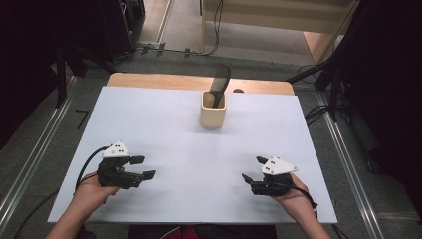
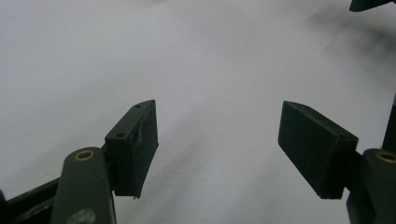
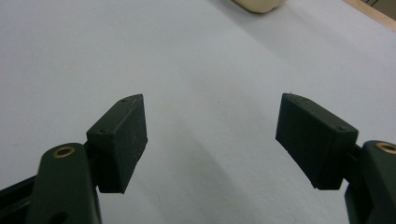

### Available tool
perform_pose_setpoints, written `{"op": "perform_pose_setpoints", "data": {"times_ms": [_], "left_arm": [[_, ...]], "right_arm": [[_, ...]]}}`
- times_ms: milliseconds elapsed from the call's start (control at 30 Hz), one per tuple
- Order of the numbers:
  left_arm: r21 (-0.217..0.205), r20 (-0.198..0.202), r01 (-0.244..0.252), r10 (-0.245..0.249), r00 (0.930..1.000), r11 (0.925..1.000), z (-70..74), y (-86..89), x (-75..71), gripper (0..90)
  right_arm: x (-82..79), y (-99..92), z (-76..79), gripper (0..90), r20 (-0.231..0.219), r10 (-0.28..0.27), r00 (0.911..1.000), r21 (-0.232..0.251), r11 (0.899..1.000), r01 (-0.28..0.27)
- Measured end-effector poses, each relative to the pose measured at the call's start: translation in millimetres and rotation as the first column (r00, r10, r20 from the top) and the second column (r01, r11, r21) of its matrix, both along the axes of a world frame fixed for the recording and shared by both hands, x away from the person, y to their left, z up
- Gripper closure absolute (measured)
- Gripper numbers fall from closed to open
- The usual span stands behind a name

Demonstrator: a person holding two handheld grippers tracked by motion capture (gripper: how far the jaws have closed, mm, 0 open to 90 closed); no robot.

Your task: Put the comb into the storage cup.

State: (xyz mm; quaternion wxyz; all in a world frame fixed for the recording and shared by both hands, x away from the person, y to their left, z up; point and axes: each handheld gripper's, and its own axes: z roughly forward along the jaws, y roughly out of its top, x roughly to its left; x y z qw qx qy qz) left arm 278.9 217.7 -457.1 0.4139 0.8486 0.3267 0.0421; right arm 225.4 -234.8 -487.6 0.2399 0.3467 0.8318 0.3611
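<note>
White table top (image 1: 189, 149) w/ a beige cup (image 1: 213, 112) near the far edge, black comb (image 1: 219, 82) standing in it. Left gripper (image 1: 147, 168) & right gripper (image 1: 251, 169) both near the front, jaws wide apart, nothing btwn them, well away from the cup.

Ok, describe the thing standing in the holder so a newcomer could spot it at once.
Start at the white table; toward its far edge, about midway, stands a cream holder. The black slotted spatula sticks up out of it, leaning right, the only dark item there.
</note>
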Motion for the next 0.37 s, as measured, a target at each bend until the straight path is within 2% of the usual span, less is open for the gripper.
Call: {"op": "perform_pose_setpoints", "data": {"times_ms": [367], "left_arm": [[0.003, -0.007, -0.006, 0.006, 1.0000, 1.0000, -1.0, 0.4, 1.2, 29.7]], "right_arm": [[0.4, 0.9, -1.1, 23.0, -0.005, 0.009, 0.9999, -0.009, 1.000, -0.009]]}}
